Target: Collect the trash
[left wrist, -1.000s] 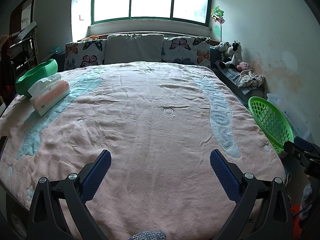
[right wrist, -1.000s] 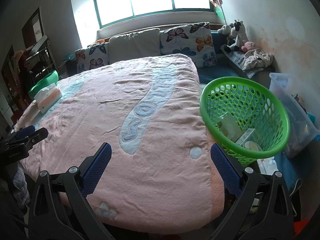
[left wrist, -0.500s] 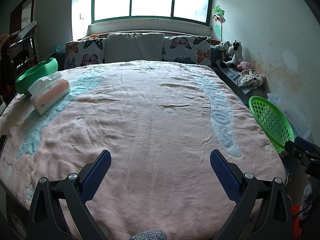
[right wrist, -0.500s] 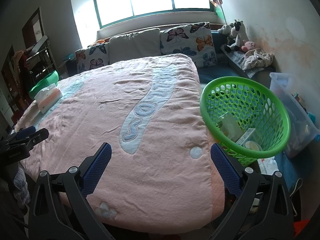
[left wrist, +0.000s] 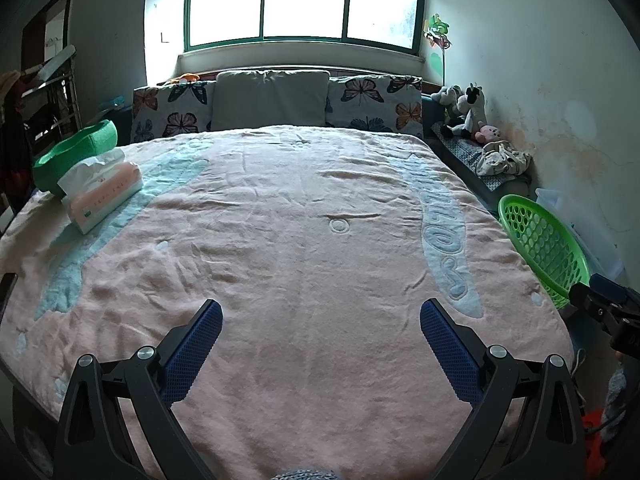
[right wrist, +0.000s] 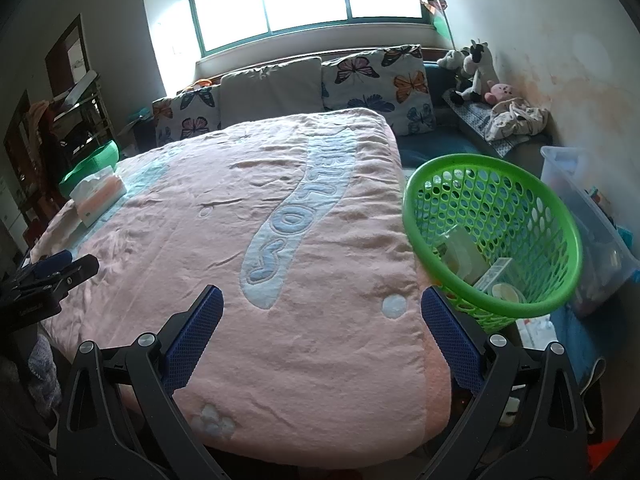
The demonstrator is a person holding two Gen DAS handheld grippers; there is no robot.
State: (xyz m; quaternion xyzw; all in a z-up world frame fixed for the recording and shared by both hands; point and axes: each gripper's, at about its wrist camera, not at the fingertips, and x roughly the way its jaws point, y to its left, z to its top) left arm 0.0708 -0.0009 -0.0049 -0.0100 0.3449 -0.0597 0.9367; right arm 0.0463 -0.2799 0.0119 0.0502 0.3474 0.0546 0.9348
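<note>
A green plastic basket [right wrist: 520,216] stands at the right side of the bed and holds a clear packet [right wrist: 466,254], a small box [right wrist: 494,274] and a round lid [right wrist: 506,292]. The same basket [left wrist: 544,240] shows at the right edge of the left wrist view. My right gripper [right wrist: 320,320] is open and empty over the bed's near right corner, just left of the basket. Over the near middle of the pink blanket [left wrist: 300,240], my left gripper [left wrist: 320,332] hangs open with nothing between its fingers. No loose trash shows on the blanket.
A tissue pack [left wrist: 102,192] and a dark green basin [left wrist: 76,156] sit at the bed's far left. Butterfly pillows [left wrist: 372,102] line the headboard, plush toys [left wrist: 468,112] sit on a side bench, and a clear storage bin [right wrist: 592,220] stands by the right wall.
Both grippers stay open and nearly still. The left wrist view has drifted very slightly, with the green basket sliding a little toward the right edge.
</note>
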